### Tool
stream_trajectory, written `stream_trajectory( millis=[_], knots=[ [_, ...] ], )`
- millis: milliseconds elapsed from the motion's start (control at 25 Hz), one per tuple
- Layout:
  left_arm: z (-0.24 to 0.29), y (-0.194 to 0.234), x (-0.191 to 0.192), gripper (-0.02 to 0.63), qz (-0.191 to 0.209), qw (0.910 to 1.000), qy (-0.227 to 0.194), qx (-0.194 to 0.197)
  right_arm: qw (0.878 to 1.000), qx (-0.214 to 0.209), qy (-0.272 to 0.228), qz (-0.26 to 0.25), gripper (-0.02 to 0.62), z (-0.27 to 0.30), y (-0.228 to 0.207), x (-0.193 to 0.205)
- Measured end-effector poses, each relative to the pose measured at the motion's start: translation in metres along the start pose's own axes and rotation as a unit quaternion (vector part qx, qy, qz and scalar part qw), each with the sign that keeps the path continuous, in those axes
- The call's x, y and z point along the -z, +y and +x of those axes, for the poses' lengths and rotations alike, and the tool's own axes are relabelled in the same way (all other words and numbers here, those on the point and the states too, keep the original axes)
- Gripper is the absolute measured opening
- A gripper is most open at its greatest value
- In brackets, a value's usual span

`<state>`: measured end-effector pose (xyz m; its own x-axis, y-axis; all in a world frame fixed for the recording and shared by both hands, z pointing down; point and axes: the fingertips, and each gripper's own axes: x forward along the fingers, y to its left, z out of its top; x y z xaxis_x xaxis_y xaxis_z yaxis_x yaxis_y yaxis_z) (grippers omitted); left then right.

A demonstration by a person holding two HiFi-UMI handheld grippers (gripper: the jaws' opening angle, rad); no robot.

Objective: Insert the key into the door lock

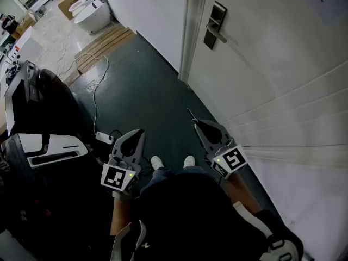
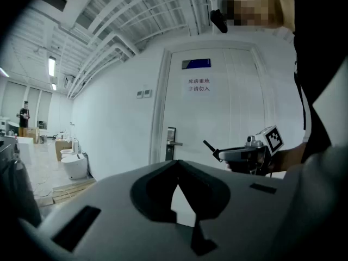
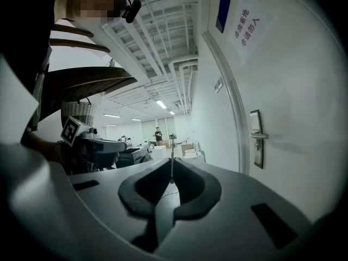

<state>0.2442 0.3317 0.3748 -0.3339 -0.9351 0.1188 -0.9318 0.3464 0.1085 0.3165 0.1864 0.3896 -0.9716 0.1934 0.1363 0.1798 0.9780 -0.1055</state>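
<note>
Now, start close to your body. Your left gripper (image 1: pixel 137 136) hangs low by your left leg. Its jaws are pressed together with nothing in them. Your right gripper (image 1: pixel 199 126) is low too, just past your right shoe (image 1: pixel 188 160). Its jaws pinch the key (image 1: pixel 192 115) tight. The key is thin and dark, and it sticks out of the tips like a little stick. It points ahead along the wall, not at the door (image 1: pixel 283 64).

Farther off is the door lock (image 1: pixel 215 25). It is a dark metal plate with a lever handle, on the white door, ahead and to your right. The key and the lock are well apart, with dark floor (image 1: pixel 147 91) between them.

So I think you are at the carry step. You have the key, but it is not near the lock yet. Next you need to walk closer and lift the right gripper up to the plate. Turn the key so its tip faces the door. I cannot see the keyhole from here, so look for it before you push. Go slow and keep the key straight, since it is thin and could slip.
</note>
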Motion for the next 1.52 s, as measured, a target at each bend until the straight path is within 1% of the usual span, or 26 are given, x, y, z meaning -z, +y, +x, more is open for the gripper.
stream_trajectory(
  millis=[80,240,320,440,520,640,760,800,880,1000,1160,1320,1520],
  knots=[
    [-0.014,0.011,-0.004,0.008,0.003,0.9999,-0.014,0.0,1.0,0.0,0.002,-0.001,0.032,0.008,0.017,-0.002],
    [-0.041,0.033,0.006,0.008,0.005,1.0,0.002,0.007,1.0,-0.003,0.009,-0.007,0.032,0.028,0.051,-0.003],
    [-0.05,0.046,0.009,0.008,0.009,0.9999,-0.002,0.011,1.0,-0.005,0.012,-0.01,0.034,0.039,0.064,-0.004],
    [-0.062,0.067,0.013,0.008,0.009,0.9998,-0.014,0.015,1.0,-0.002,0.012,-0.001,0.034,0.059,0.077,-0.005],
    [-0.069,0.083,0.016,0.008,0.0,0.9997,-0.018,0.016,1.0,0.002,0.012,0.005,0.034,0.072,0.085,-0.004],
    [-0.078,0.102,0.018,0.008,-0.015,0.9997,-0.008,0.017,1.0,0.012,0.021,-0.006,0.034,0.087,0.097,0.0],
    [-0.079,0.121,0.024,0.008,-0.027,0.9994,-0.015,0.018,0.999,0.019,0.034,-0.016,0.034,0.1,0.101,0.004],
    [-0.078,0.125,0.027,0.008,-0.025,0.9993,-0.019,0.02,0.999,0.022,0.037,-0.016,0.034,0.104,0.1,0.005],
    [-0.073,0.133,0.032,0.008,-0.023,0.9993,-0.02,0.023,0.999,0.03,0.04,-0.011,0.034,0.111,0.093,0.006],
    [-0.056,0.142,0.032,0.008,-0.039,0.9989,-0.007,0.024,0.999,0.04,0.037,0.004,0.034,0.126,0.073,0.005],
    [-0.025,0.168,0.037,0.008,-0.036,0.9992,-0.004,0.018,0.998,0.045,0.031,0.025,0.034,0.154,0.038,0.006],
    [0.022,0.19,0.026,0.008,-0.04,0.999,0.006,0.017,0.998,0.047,0.031,0.041,0.034,0.182,-0.009,0.004],
    [0.09,0.21,0.015,0.008,-0.036,0.9985,0.029,0.03,0.997,0.053,0.035,0.054,0.034,0.209,-0.068,0.002]
  ],
)
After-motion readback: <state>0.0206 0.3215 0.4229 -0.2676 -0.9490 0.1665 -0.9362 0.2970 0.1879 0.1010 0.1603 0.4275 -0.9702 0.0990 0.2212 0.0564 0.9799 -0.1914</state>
